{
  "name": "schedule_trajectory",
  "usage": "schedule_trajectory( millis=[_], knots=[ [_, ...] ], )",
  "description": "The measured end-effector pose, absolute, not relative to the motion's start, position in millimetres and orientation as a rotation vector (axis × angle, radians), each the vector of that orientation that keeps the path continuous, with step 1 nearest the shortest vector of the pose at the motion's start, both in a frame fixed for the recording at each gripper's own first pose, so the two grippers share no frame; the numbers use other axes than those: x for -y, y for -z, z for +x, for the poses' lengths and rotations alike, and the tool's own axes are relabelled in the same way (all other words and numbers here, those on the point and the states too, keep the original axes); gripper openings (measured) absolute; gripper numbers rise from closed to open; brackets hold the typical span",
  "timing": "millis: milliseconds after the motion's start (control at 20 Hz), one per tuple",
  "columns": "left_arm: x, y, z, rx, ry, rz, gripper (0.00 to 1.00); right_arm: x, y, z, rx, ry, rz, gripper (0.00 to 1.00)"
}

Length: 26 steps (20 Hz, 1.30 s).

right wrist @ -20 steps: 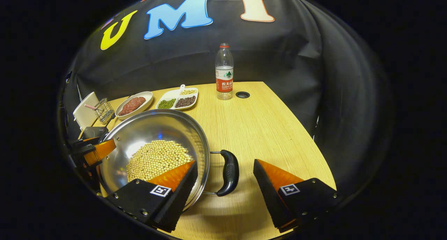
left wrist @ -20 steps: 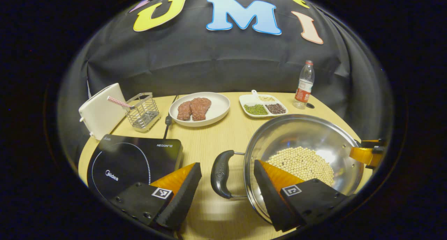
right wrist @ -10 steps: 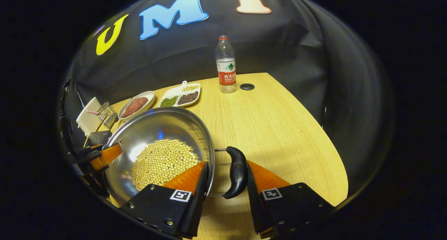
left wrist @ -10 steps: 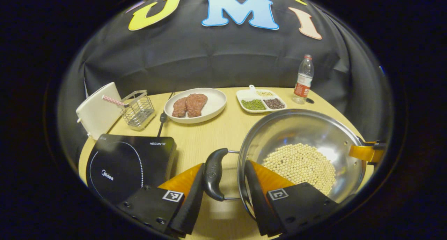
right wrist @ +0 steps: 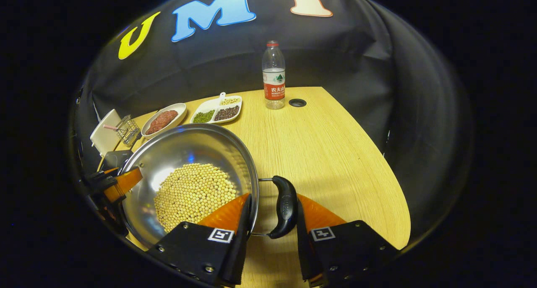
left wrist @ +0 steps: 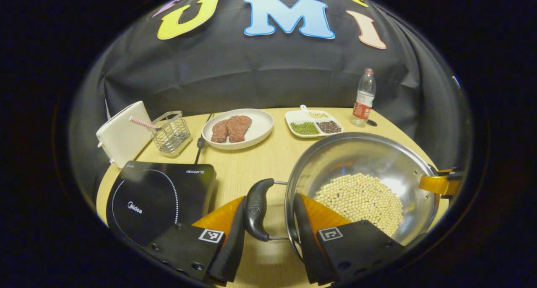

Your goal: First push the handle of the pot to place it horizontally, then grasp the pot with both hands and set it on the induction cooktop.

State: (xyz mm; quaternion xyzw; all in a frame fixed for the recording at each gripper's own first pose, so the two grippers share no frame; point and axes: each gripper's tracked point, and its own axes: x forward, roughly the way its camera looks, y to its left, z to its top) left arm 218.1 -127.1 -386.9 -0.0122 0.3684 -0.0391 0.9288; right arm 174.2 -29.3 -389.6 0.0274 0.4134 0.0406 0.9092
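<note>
Item: pot point(left wrist: 361, 170), steel, wide and shallow, part-filled with pale beans point(left wrist: 361, 198), with a dark loop handle on each side, both lying level. It is seen at the near part of the desk point(right wrist: 327, 145); whether its base rests on the desk or is just clear of it cannot be told.

Step in hand, as judged: the two-sided grasp ahead of the carry. It is done well if both grips are kept firm and the rim is held level, so that the beans are not tipped out, and if both sides are raised together.

Left handle point(left wrist: 256, 210): it is held between the fingers of the left gripper point(left wrist: 265, 227), the outer finger pressed on the handle's outer face, the inner finger set against the pot's rim and wall. The fingers are closed in on handle and rim together.

Right handle point(right wrist: 284, 206): it is clamped likewise by the right gripper point(right wrist: 272, 221), one finger outside the handle, the other on the bean side of the rim.

Induction cooktop point(left wrist: 157, 198): dark, flat, lying just beyond the left gripper's outer finger, on the side away from the pot.

Further off, ahead of the fingers: plate of meat point(left wrist: 238, 128), divided dish point(left wrist: 314, 122), wire basket point(left wrist: 171, 133), water bottle point(right wrist: 273, 76).
</note>
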Motion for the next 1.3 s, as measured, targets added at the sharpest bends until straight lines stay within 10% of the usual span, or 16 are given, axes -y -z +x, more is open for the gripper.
schedule_trajectory(
  millis=[1300],
  knots=[
    [-57, 310, 126, -0.645, 0.036, -0.063, 0.63, -123, 307, 75, -0.773, -0.095, 0.053, 0.52]
  ],
)
